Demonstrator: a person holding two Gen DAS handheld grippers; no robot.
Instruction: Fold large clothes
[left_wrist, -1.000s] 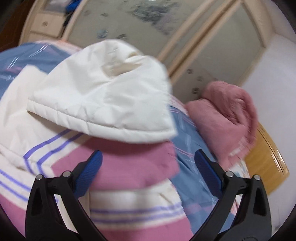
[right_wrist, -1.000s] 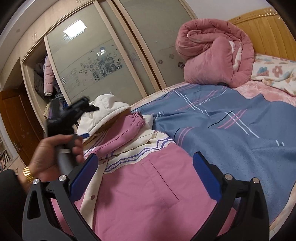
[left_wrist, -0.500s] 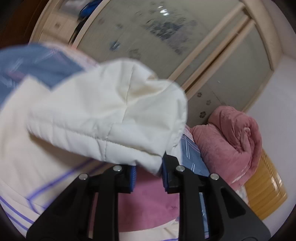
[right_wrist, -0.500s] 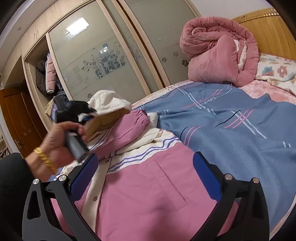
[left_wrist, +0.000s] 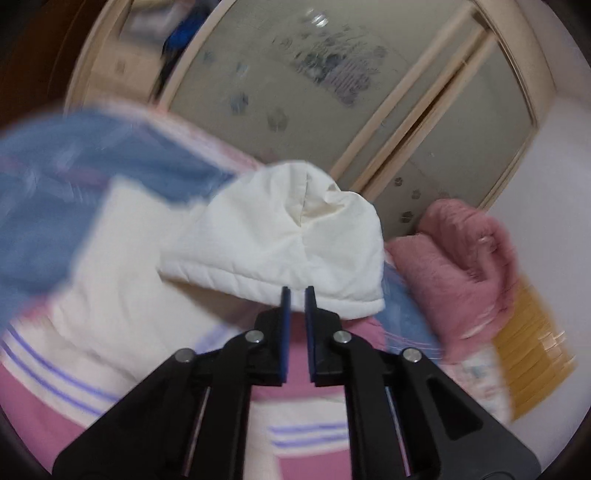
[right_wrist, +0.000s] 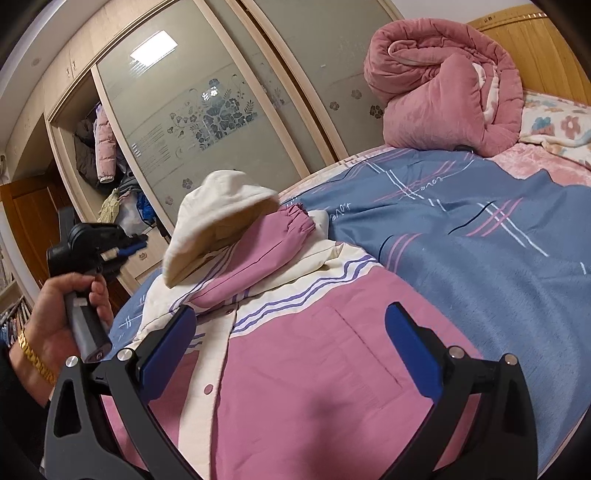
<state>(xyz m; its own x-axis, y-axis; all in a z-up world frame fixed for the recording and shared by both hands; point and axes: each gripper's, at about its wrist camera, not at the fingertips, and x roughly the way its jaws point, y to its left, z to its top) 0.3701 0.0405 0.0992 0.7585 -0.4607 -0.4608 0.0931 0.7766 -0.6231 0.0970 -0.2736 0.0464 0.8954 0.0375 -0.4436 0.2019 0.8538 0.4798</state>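
A pink and cream jacket (right_wrist: 303, 384) with purple stripes lies front up on the bed. Its cream hood (right_wrist: 218, 218) is folded over a pink sleeve (right_wrist: 266, 247). In the left wrist view the hood (left_wrist: 288, 236) lies just beyond my left gripper (left_wrist: 297, 291), whose jaws are nearly closed with a narrow empty gap, tips at the hood's hem. From the right wrist view the left gripper (right_wrist: 122, 251) sits left of the hood, apart from it. My right gripper (right_wrist: 288, 350) is open and empty above the jacket's chest.
A blue plaid sheet (right_wrist: 461, 236) covers the bed. A rolled pink quilt (right_wrist: 443, 85) lies by the wooden headboard (right_wrist: 546, 44). Sliding wardrobe doors (right_wrist: 207, 107) stand behind the bed, with an open closet section (right_wrist: 99, 147) on the left.
My left gripper closed near the hood's hem, then drew back from it; the hood has dropped onto the sleeve. My right gripper stayed open over the jacket.
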